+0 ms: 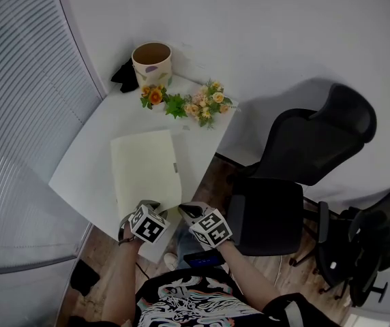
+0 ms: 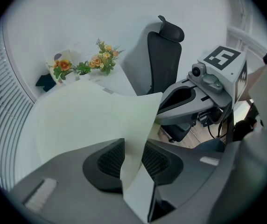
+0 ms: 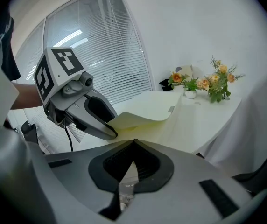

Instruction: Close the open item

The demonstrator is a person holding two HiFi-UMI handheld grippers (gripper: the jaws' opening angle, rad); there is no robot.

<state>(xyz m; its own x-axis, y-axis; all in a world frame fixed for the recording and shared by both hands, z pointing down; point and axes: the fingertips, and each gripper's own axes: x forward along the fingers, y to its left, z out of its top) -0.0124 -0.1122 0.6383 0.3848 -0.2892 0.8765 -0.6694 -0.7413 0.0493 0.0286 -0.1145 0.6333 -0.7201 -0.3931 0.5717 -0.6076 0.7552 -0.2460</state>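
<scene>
While left claw [image 2: 133, 158] pinches its cover, cream folder [image 1: 146, 169] lengthwise toward flowers [image 1: 189, 103]; right claw [image 3: 133, 148] shut.

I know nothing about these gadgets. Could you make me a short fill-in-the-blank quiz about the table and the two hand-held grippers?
1. The left gripper holds the cover of the cream folder between its ____.
2. The right gripper has its fingers ____, with nothing between them.
3. Beside the pot at the far end of the white table lie orange and yellow ____.
4. Next to the table stands a black office ____.
Missing words: fingers; shut; flowers; chair.
</scene>
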